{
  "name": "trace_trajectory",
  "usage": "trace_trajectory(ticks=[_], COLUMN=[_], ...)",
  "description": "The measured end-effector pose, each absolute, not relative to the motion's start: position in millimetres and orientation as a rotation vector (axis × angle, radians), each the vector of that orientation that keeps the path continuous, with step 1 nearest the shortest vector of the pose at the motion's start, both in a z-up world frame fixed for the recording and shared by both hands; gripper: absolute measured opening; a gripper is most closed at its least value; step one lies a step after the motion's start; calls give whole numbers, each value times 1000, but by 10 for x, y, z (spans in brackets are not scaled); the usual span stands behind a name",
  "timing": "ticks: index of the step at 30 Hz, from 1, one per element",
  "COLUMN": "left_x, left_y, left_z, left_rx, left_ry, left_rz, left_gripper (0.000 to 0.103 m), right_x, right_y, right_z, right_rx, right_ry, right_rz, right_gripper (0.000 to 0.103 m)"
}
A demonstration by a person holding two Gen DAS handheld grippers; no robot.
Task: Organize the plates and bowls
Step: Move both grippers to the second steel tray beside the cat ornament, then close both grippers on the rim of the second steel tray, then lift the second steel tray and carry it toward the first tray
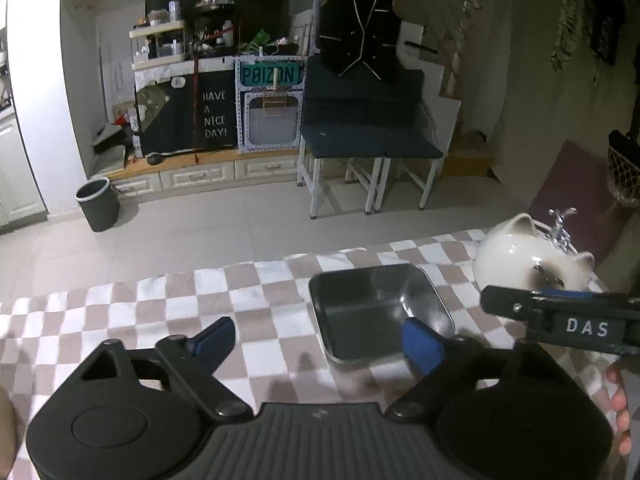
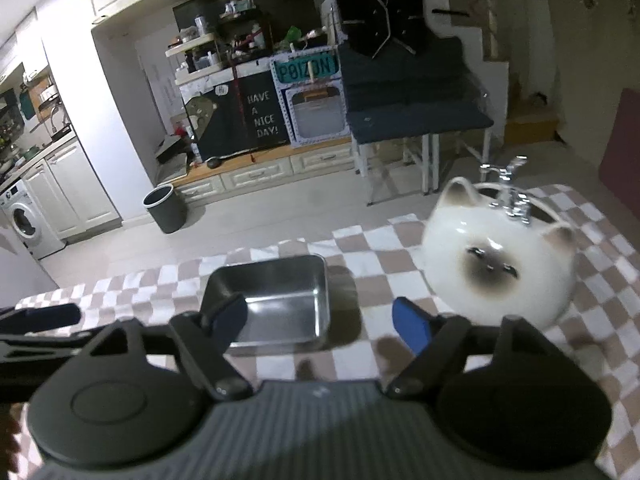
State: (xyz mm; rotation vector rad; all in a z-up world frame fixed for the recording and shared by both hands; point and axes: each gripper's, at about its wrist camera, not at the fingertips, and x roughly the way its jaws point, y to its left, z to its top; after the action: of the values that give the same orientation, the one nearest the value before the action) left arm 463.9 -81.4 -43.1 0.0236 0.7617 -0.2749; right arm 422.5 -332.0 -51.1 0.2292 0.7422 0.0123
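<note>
A steel tray sits on the checkered cloth, with a white cat-faced bowl near its right side, apart from it. The left gripper hangs over the tray's near edge, jaws spread and empty. The right gripper stands beside the tray's near right corner, also spread and empty.

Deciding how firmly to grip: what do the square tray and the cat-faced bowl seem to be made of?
Square tray: looks like brushed stainless steel, grey with soft reflections on its walls. Cat-faced bowl: probably glazed ceramic, glossy white with bright highlights and painted markings, so likely breakable.
</note>
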Motion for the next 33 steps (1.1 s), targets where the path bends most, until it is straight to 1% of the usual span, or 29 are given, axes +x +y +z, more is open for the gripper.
trace_trajectory(ticks=[3, 7, 8, 9, 11, 13, 15, 19, 22, 24, 25, 26, 27, 28, 30, 33], left_x=[4831, 5017, 5054, 5083, 5128, 5151, 5172, 5184, 5227, 5264, 5282, 5293, 5308, 5318, 5333, 5329], left_y=[-787, -803, -802, -804, -815, -838, -853, -877, -871, -865, -866, -872, -877, -879, -878, -884], left_z=[-523, -637, -677, -712, -807, -888, -958, -1051, -1123, -1169, -1190, -1208, -1225, -1244, -1279, -1277], left_rx=[-21, -61, -80, -101, -128, -128, -137, -146, -148, -163, -167, -165, -162, -165, -178, -162], left_ry=[789, 801, 807, 816, 833, 841, 848, 845, 852, 857, 861, 862, 863, 868, 876, 866], left_rz=[-277, -287, -291, -294, -298, -300, -299, -278, -264, -254, -252, -248, -247, -252, -256, -262], left_gripper=[76, 70, 67, 67, 66, 63, 59, 52, 44, 33, 29, 22, 17, 10, 7, 5], right_x=[4439, 4662, 4692, 4722, 4786, 4823, 4858, 4886, 4899, 4906, 4913, 4918, 4927, 4937, 4954, 4938], right_y=[-3346, -3446, -3468, -3490, -3520, -3541, -3531, -3509, -3520, -3550, -3560, -3566, -3573, -3580, -3579, -3556], right_z=[-591, -790, -838, -887, -973, -1041, -1102, -1127, -1140, -1174, -1197, -1221, -1241, -1260, -1280, -1275], right_rx=[272, 332, 337, 340, 348, 366, 374, 377, 380, 405, 416, 431, 450, 466, 463, 444], right_ry=[787, 826, 837, 845, 855, 855, 863, 845, 822, 821, 825, 833, 843, 849, 843, 834], right_rz=[18, 6, -2, -8, -7, 10, 12, 33, 25, 26, 26, 31, 41, 52, 57, 69], right_gripper=[74, 66, 62, 56, 51, 48, 42, 36, 28, 24, 23, 21, 18, 17, 10, 6])
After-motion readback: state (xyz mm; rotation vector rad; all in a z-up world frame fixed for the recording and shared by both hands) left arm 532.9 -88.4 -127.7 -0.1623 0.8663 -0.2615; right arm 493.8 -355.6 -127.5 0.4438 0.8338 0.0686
